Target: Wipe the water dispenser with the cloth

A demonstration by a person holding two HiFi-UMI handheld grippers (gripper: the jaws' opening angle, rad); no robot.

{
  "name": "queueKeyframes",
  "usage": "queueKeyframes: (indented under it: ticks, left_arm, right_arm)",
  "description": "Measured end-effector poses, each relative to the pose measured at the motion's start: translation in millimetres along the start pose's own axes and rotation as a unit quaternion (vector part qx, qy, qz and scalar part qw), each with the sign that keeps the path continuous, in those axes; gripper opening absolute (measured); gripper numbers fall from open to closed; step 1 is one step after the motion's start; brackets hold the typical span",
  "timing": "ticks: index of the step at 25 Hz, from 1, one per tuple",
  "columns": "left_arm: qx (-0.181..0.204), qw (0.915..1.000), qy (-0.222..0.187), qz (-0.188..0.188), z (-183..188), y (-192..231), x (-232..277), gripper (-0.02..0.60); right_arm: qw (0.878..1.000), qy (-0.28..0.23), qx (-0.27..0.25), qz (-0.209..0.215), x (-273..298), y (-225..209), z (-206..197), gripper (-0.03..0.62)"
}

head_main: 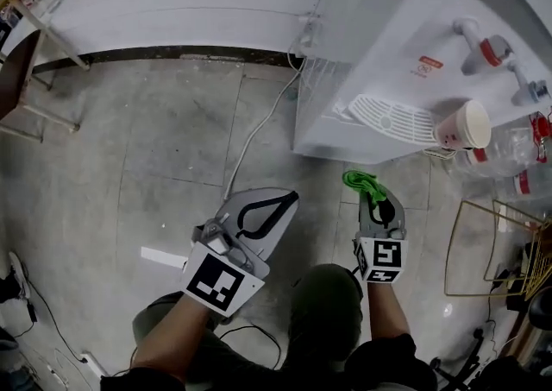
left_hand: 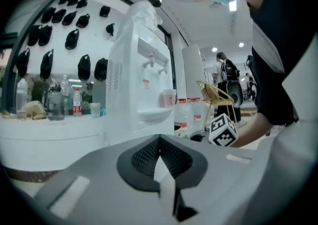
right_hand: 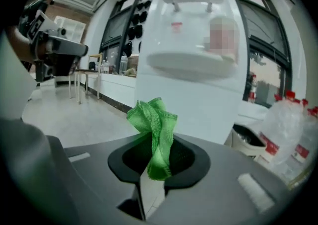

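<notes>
The white water dispenser (head_main: 405, 44) stands at the upper right of the head view, with two taps and a drip tray holding a paper cup (head_main: 463, 127). My right gripper (head_main: 377, 197) is shut on a green cloth (head_main: 364, 182), a short way in front of the dispenser's lower front panel. In the right gripper view the cloth (right_hand: 155, 129) sticks up from the closed jaws, and the dispenser (right_hand: 194, 65) fills the view ahead. My left gripper (head_main: 274, 205) is held lower left, shut with nothing in it, and sees the dispenser (left_hand: 141, 75) from the side.
A white counter (head_main: 164, 1) with bottles runs along the top. A white power cable (head_main: 259, 126) trails over the floor from the dispenser. Water bottles (head_main: 517, 152) and a gold wire rack (head_main: 496, 247) crowd the right side. A chair (head_main: 21, 78) stands at far left.
</notes>
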State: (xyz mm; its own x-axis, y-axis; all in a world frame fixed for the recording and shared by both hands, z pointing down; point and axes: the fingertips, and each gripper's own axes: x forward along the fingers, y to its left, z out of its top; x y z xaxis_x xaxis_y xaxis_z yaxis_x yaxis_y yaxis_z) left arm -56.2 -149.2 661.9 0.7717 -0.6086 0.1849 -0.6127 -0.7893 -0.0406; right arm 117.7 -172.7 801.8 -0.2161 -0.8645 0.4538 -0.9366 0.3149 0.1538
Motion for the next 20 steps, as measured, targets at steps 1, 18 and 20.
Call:
queueKeyframes:
  ticks: [1, 18, 20]
  left_arm:
    - [-0.012, 0.9998, -0.011, -0.008, 0, 4, 2, -0.002]
    - [-0.104, 0.9914, -0.009, 0.079, -25, 38, -68, -0.002]
    - [-0.139, 0.9844, 0.004, 0.107, -22, 34, -92, -0.002]
  right_arm:
    - [1.0, -0.017, -0.013, 0.003, -2, 9, 17, 0.083]
    - [0.991, 0.066, 0.105, 0.046, -59, 90, 120, 0.083]
    - [0.988, 0.078, 0.12, 0.055, -78, 91, 138, 0.083]
